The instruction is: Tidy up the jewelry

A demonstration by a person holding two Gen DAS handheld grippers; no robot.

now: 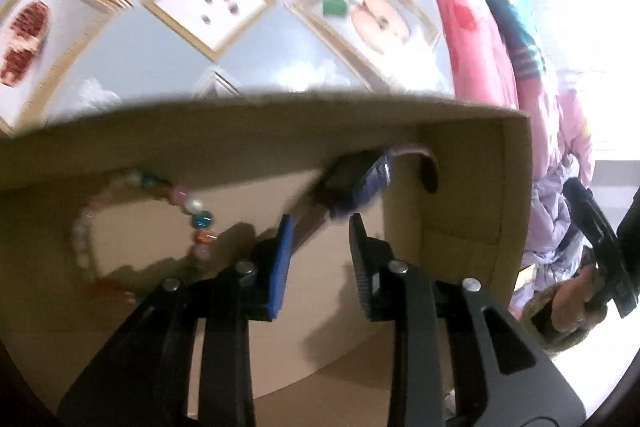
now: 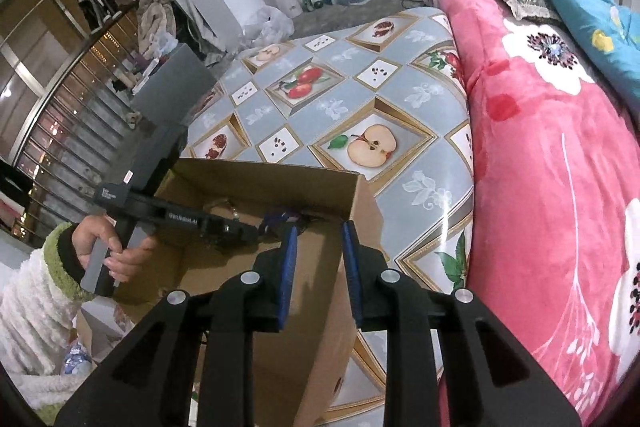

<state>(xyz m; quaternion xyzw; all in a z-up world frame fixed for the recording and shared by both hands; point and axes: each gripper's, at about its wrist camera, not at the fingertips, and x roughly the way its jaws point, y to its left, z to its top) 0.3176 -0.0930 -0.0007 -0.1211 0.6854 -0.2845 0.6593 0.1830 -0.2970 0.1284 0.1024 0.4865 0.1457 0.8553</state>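
Note:
Inside an open cardboard box (image 1: 460,187) a beaded bracelet (image 1: 202,219) lies in a loop on the left of the floor. A dark watch-like piece with a purple strap (image 1: 354,183) lies blurred near the far right corner, its brownish strap end reaching toward my left gripper (image 1: 320,223). That gripper stands open just above the box floor, its pads clear of the strap. My right gripper (image 2: 318,227) hovers open over the box's (image 2: 360,211) right wall with nothing between its fingers. In the right wrist view the left gripper (image 2: 252,233) reaches into the box beside the purple piece (image 2: 280,217).
The box sits on a table with a fruit-patterned grey cloth (image 2: 360,99). A pink flowered blanket (image 2: 540,147) is piled along the right side. A hand in a white fleecy sleeve (image 2: 36,307) holds the left tool. Shelves and clutter stand beyond the table's far left.

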